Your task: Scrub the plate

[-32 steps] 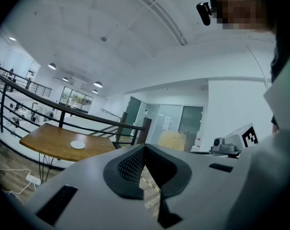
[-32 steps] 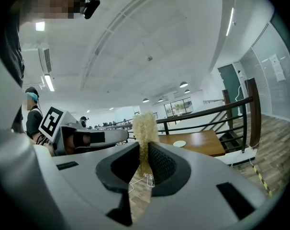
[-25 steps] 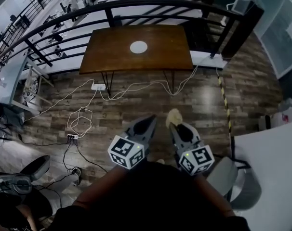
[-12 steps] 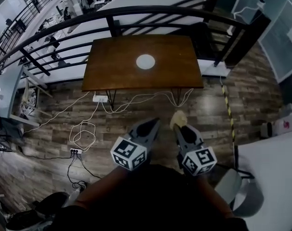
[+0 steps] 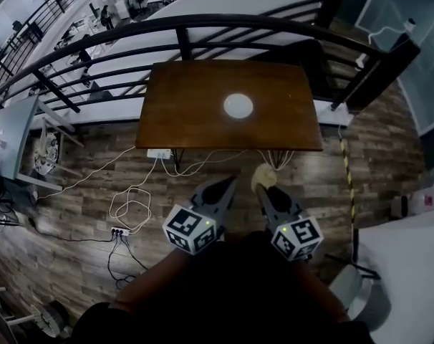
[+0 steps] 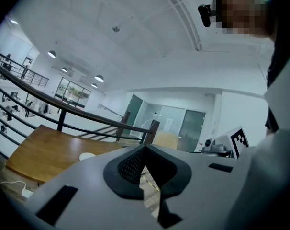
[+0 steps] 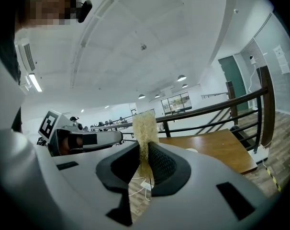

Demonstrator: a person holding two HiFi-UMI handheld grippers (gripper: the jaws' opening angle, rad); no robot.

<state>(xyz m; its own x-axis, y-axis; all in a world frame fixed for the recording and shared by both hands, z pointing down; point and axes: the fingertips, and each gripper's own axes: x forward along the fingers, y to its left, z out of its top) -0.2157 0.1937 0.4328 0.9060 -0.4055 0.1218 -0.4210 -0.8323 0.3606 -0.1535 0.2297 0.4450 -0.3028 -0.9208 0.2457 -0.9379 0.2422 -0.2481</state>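
A small white plate (image 5: 238,106) lies near the middle of a brown wooden table (image 5: 188,99) ahead, also seen as the plate (image 6: 87,155) in the left gripper view and the plate (image 7: 191,150) in the right gripper view. Both grippers hang over the wood floor, well short of the table. My right gripper (image 5: 261,185) is shut on a pale yellow scrub sponge (image 5: 261,175), which sticks up between its pads as the sponge (image 7: 144,128). My left gripper (image 5: 225,183) is shut with nothing in it.
A black curved railing (image 5: 224,24) runs behind the table. White cables and a power strip (image 5: 158,153) lie on the floor under the table's front edge, with another strip (image 5: 119,232) to the left. A white surface (image 5: 407,264) stands at the right.
The table and plate have come closer and lower in the head view. Both grippers kept their pose in front of me, the right one still holding the sponge.
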